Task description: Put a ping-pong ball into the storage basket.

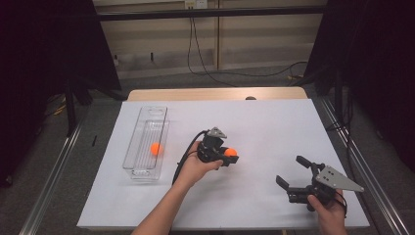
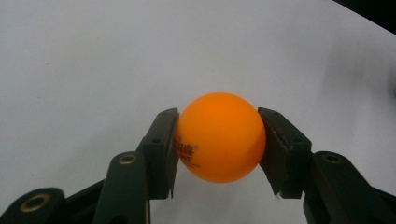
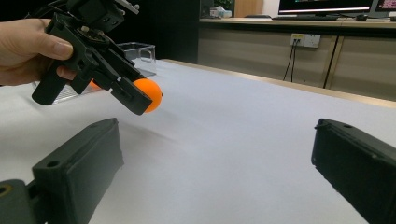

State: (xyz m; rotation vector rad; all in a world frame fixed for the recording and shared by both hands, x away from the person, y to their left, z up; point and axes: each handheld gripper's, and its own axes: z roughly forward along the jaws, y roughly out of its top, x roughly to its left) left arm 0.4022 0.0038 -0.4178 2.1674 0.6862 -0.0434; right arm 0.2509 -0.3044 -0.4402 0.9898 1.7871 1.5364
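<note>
An orange ping-pong ball [image 2: 218,136] is clamped between the two black jaws of my left gripper [image 2: 218,149], held a little above the white table cover. From above, that gripper [image 1: 230,157] sits near the table's middle with the ball [image 1: 230,152] at its tip. Across the table, the right gripper view catches the same ball [image 3: 148,94] in the left gripper [image 3: 140,100]. A second orange ball [image 1: 155,149] lies inside the clear plastic bin [image 1: 147,171] at the left. My right gripper [image 1: 292,172] stands open near the front right, with nothing between its jaws [image 3: 212,163].
The white cover [image 1: 274,122] spans most of the table, with a wooden edge [image 1: 215,93] at the far side. Black curtains and metal rails flank both sides. Cables hang on the back wall.
</note>
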